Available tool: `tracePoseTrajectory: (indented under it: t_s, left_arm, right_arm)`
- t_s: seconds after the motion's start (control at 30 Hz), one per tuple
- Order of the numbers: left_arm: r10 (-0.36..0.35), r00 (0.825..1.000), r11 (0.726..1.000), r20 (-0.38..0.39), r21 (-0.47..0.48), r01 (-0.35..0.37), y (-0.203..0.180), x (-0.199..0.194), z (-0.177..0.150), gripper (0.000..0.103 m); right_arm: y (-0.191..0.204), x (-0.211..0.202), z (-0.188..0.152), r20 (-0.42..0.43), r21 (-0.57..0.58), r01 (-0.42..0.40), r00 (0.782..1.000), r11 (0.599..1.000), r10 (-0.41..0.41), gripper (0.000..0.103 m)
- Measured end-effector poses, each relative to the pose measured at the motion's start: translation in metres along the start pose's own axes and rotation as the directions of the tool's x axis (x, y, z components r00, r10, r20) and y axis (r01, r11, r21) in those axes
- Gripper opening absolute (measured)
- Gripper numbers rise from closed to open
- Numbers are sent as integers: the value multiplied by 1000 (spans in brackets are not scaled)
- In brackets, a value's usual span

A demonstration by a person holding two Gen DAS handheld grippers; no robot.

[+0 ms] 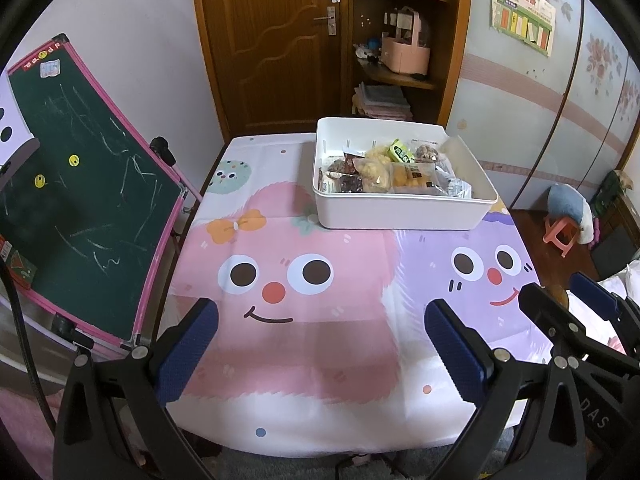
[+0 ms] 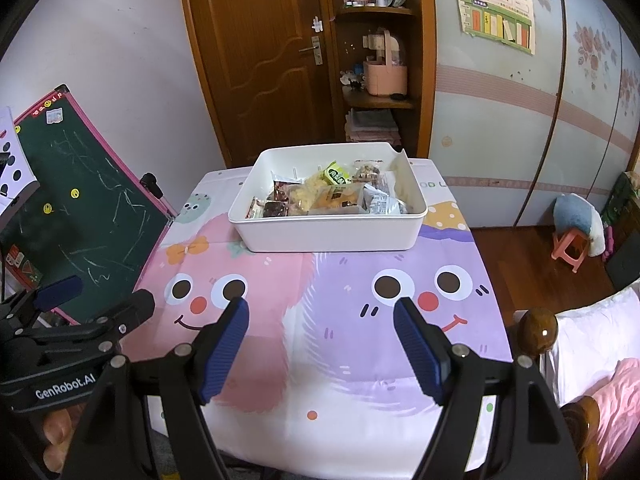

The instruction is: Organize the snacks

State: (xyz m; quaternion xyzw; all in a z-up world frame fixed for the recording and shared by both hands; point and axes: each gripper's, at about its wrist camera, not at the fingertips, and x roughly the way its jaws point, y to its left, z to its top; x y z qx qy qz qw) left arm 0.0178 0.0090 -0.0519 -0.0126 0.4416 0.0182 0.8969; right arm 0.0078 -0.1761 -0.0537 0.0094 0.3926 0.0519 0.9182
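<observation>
The table (image 1: 304, 360), covered with a cartoon-face cloth, fills the near and middle ground of both views. No snack lies on the cloth itself. The white bin (image 1: 400, 212) stands on the far half of the table, right of centre in the left wrist view.

Task status, as a judgement: collection appears complete or nearly so, since every visible snack is already inside the bin. What may remain is sorting or straightening within the bin, as the packets lie in a loose heap rather than in rows.

Bin contents: the snack packets (image 1: 394, 174) are piled across the bin floor, mostly toward the near wall. Identifiable items:
- a clear packet of yellow pastries (image 2: 334, 200) at the centre;
- a silver wrapper (image 2: 378, 202) at the right;
- dark red-brown packets (image 2: 276, 208) at the left;
- a small green packet (image 2: 336, 174) on top of the heap, toward the far side.
The exact count cannot be told, because the packets overlap.

The left gripper (image 1: 320, 348) hangs over the near part of the table with its jaws spread apart and nothing between them. The right gripper (image 2: 320, 352) is likewise released and empty, over the near edge, well apart from the bin.
</observation>
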Motion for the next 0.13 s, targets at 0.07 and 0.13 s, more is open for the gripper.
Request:
tracePoseTrajectory:
  t_s: [0.07,0.13]
  left_arm:
    - [1,1000,1000,-4,1,-1,-1,0,0,103]
    - [2,1000,1000,-6,2,-2,-1,-1,-1,103]
  right_arm:
    - [0,1,-2,-3,1,0,1000,1000,0,75]
    - [1,1,-3,-2,2,1,1000,1000,-1,75]
